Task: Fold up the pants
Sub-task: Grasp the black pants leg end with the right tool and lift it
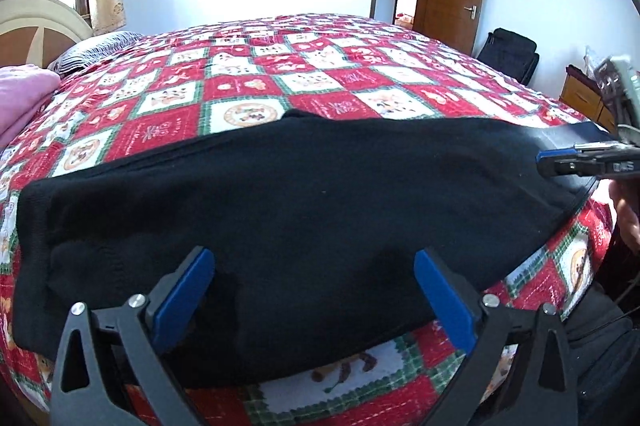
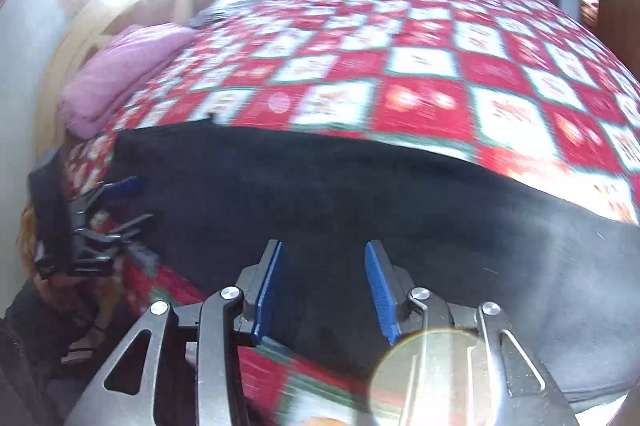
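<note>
1. You are working over the bed (image 1: 320, 66), where the black pants (image 1: 280, 210) are lying flat along the near edge, apparently folded lengthwise; further folds seem left.
2. Your left gripper (image 1: 314, 292) is hovering with fingers wide apart, holding nothing.
3. Your right gripper (image 2: 324, 290) is showing fingers partly apart, empty.
4. No containers are showing.

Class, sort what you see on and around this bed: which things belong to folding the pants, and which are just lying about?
Part of the job: black pants; left gripper; right gripper.

Lying about: pink bedding; striped pillow; black bag.
</note>
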Demonstrator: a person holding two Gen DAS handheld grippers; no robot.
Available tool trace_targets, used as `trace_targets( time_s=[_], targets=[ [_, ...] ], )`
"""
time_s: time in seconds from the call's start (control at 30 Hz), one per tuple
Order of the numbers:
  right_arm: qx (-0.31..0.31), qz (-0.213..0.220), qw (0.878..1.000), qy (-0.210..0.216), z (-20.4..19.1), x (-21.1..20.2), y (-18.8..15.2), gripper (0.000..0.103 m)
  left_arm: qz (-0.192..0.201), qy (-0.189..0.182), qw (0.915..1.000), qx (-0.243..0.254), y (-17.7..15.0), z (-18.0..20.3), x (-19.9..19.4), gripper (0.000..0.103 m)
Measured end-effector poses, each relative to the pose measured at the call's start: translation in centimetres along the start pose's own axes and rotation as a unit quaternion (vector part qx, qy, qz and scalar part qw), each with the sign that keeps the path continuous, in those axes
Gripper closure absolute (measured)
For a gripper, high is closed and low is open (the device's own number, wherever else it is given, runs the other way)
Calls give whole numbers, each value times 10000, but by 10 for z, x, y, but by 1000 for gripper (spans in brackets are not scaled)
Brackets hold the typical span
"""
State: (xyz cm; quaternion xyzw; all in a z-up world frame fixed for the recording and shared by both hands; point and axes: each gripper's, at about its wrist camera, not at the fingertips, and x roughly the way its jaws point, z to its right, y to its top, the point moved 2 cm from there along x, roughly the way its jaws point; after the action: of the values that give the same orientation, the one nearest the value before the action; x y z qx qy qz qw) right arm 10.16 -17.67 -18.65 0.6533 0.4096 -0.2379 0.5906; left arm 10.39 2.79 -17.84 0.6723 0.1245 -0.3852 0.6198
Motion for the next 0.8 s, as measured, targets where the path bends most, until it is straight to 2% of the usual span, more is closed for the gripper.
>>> trace_targets(
  time_s=[0.03,0.13,0.2,0.3,0.4,0.47,0.53,0.63,0.7,0.8],
  targets=[
    [171,21,9996,-217,14,-2,1,58,-40,6,10000,2,-1,2,1,0],
    [676,490,9961,-274,59,-35,4,58,-58,35,9999,85,-2,6,0,0],
    [897,797,9912,-555,89,-63,7,58,-66,75,9999,78,-3,6,0,0],
    [1272,866,9773,-1457,136,-102,4,58,-78,72,9999,18,-3,5,0,0],
    [1583,1073,9604,-2027,188,-142,-3,58,-91,93,9999,21,-3,8,1,0],
    [1837,1140,9507,-2225,227,-162,-6,58,-102,87,9999,46,-4,10,2,0],
    [2135,1095,9471,-2134,261,-170,-8,58,-104,91,9999,63,-4,11,2,0],
    [2373,831,9525,-1716,302,-166,-12,59,-113,101,9999,51,-4,11,3,0],
    [2557,727,9516,-1542,315,-163,-15,59,-122,115,9998,58,-4,12,3,0],
    [2656,797,9564,-919,316,-159,-20,60,-134,137,9998,63,-4,12,4,0]
  ],
)
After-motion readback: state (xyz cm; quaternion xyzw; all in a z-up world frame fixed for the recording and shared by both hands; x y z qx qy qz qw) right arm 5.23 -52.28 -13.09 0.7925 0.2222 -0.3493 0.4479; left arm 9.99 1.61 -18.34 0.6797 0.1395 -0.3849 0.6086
